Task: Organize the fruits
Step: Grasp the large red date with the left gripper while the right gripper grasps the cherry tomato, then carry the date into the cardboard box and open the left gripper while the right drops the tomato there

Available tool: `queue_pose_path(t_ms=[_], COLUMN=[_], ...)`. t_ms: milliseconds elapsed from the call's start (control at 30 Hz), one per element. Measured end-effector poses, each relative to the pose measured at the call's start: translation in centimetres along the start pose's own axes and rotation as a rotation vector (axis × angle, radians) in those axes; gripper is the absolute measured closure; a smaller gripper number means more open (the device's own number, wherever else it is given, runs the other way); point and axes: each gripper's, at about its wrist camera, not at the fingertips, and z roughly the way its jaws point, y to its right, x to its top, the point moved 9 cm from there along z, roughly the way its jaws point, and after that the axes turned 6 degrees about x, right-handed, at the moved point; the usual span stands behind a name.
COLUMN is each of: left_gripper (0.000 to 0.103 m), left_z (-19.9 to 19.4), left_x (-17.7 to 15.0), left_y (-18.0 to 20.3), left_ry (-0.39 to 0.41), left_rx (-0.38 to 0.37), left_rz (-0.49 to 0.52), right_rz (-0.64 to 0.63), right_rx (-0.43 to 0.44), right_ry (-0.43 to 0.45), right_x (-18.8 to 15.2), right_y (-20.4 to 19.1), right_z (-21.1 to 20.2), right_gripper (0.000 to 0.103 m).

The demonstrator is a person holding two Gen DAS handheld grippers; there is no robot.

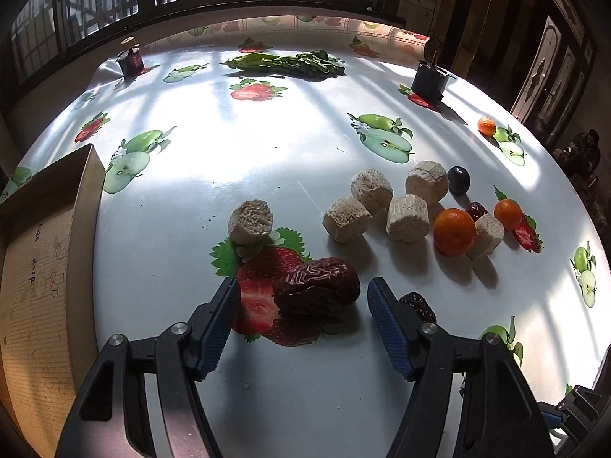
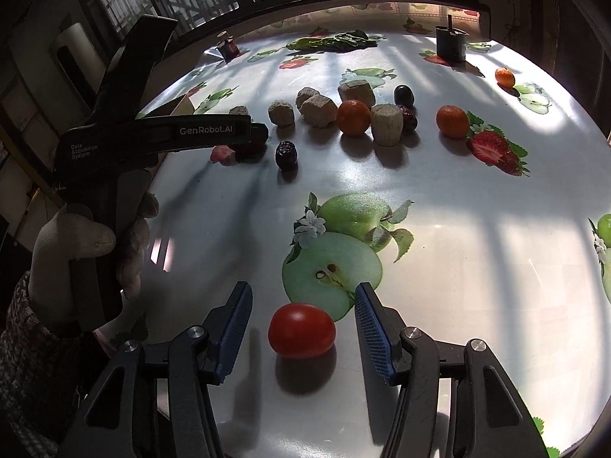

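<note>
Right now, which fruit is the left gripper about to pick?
Look at the big printed strawberry nearest the left gripper. Lying on it, between the open blue pads, is a red date: dark, wrinkled and glossy, unlike the pale rough cylinders and smooth oranges beyond.

Left gripper (image 1: 303, 297) open around a red date (image 1: 317, 286) on the fruit-print table (image 1: 236, 152).

The blue-padded fingers (image 1: 219, 322) stand apart on either side of the wrinkled date, neither touching it. A second date (image 1: 420, 305) peeks out just behind the finger at 4 o'clock. At 12 o'clock from the gripped-at date lies one pale round chunk (image 1: 251, 221); toward 2 o'clock sits a cluster of similar chunks (image 1: 385, 206) with a large orange (image 1: 454, 231), a smaller orange (image 1: 508, 213) and a dark plum (image 1: 458, 180). A cardboard box (image 1: 42, 267) fills the 9 o'clock edge. Leafy greens (image 1: 286, 63) lie far off at 12 o'clock.
</note>
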Motion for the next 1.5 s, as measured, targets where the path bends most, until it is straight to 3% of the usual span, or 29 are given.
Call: queue_pose_path(t_ms=[67,167,467,633,867,1033,1133,1300,1433,1500], left_gripper=[0.059,0.059,0.059,0.059,0.058,0.058,0.058,0.058,0.058,0.052], left_z=[0.0,-0.5,-8.2,-12.6,-13.7,-9.5,-6.6,-3.7,-3.2,-3.0], left_x=[0.0,-0.2,-0.9,-1.2,0.1,1.2,0.8,-0.3,-0.4,-0.4], left_y=[0.1,0.4,-1.9,-8.0,-21.0,-28.7,-31.3,-32.8,-33.4,-33.8], left_ry=[0.008,0.004,0.116,0.17,0.155,0.058,0.006,-0.049,-0.039,-0.031], left_rx=[0.038,-0.004,-0.102,-0.076,0.071,0.103,0.101,0.09,0.074,0.066], left_rz=[0.03,0.021,-0.057,-0.127,-0.253,-0.408,-0.48,-0.534,-0.567,-0.583], right_rz=[-0.015,-0.037,-0.029,-0.13,-0.296,-0.297,-0.268,-0.245,-0.24,-0.241], right_rx=[-0.011,-0.04,-0.022,0.002,0.113,0.215,0.217,0.181,0.143,0.125], right_ry=[0.0,0.0,0.021,0.071,0.142,0.097,0.035,-0.045,-0.082,-0.095], right_x=[-0.2,-0.4,0.4,3.3,10.5,16.4,18.7,20.8,21.5,21.7], right_y=[-0.2,-0.4,-1.9,-5.9,-15.0,-21.1,-23.2,-24.4,-24.8,-24.9], right_z=[0.0,0.0,-1.4,-3.0,-2.9,2.4,7.7,15.7,19.8,21.0], right_gripper=[0.056,0.068,0.068,0.068,0.068,0.068,0.068,0.068,0.068,0.067])
